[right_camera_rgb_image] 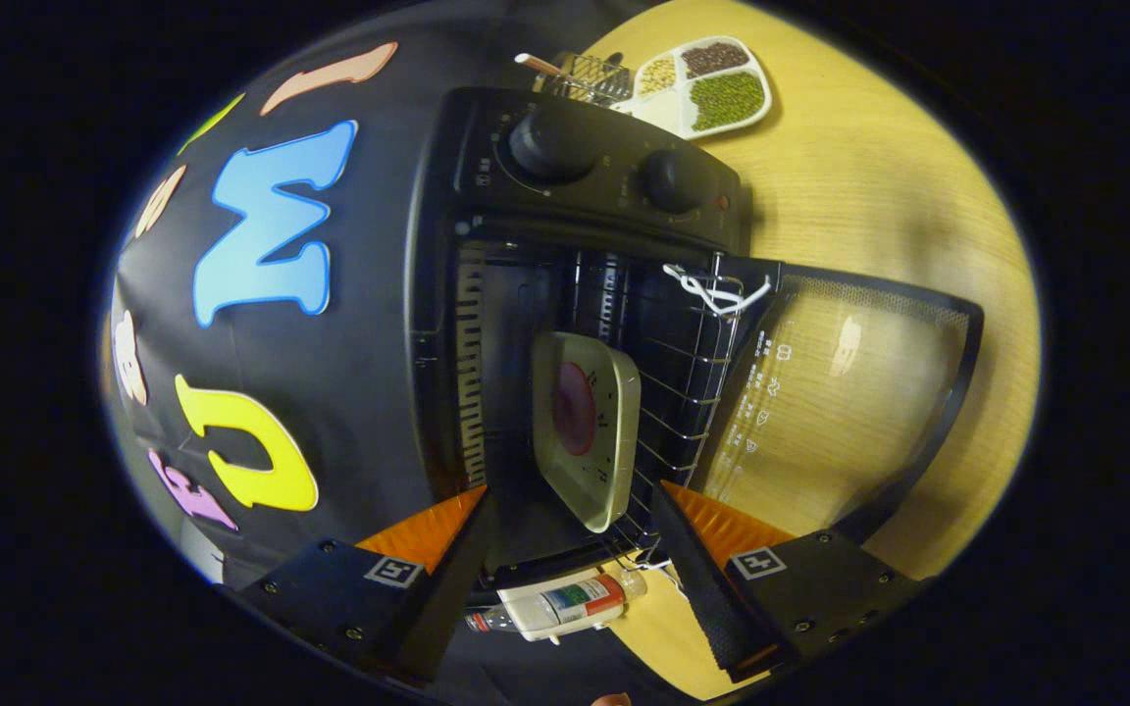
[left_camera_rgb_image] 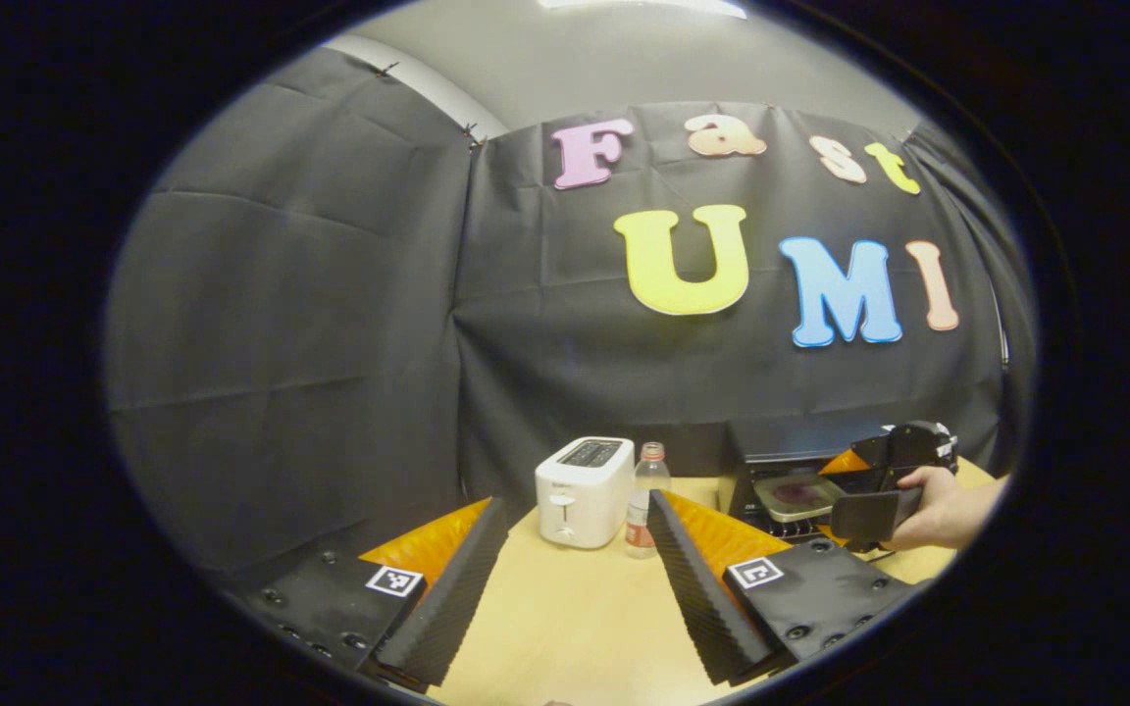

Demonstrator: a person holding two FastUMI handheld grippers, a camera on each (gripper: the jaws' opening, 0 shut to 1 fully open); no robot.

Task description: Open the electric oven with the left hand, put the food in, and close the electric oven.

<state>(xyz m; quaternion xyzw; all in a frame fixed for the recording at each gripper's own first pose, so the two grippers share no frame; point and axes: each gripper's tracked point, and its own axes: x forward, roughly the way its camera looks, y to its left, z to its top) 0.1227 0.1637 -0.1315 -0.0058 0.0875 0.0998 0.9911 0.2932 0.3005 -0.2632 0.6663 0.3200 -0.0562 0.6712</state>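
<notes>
1. Resting on the wire rack (right_camera_rgb_image: 683, 382) inside the open electric oven (right_camera_rgb_image: 487, 324), the food tray (right_camera_rgb_image: 590, 427) holds a dark red round of food (right_camera_rgb_image: 575, 407); the glass door (right_camera_rgb_image: 849, 392) hangs fully down over the wooden table (right_camera_rgb_image: 879, 176).
2. Right gripper (right_camera_rgb_image: 570, 534): jaws apart, nothing between them, just in front of the tray's near edge. Tray looks released.
3. Left gripper (left_camera_rgb_image: 575, 549): jaws wide, empty, well back from the oven, facing a white toaster (left_camera_rgb_image: 585, 490) and a water bottle (left_camera_rgb_image: 645, 498).
4. Left gripper view also shows a hand (left_camera_rgb_image: 938, 505) holding the right gripper at the oven mouth.
5. Handling, judged: tray looks rigid, light, shallow-rimmed; take it by the rim, kept level. Food may slide.
6. Door: stiff, hinged, glass, so fragile. Best lifted at its outer edge, eased shut, not slammed.
7. Remaining: close the door.
</notes>
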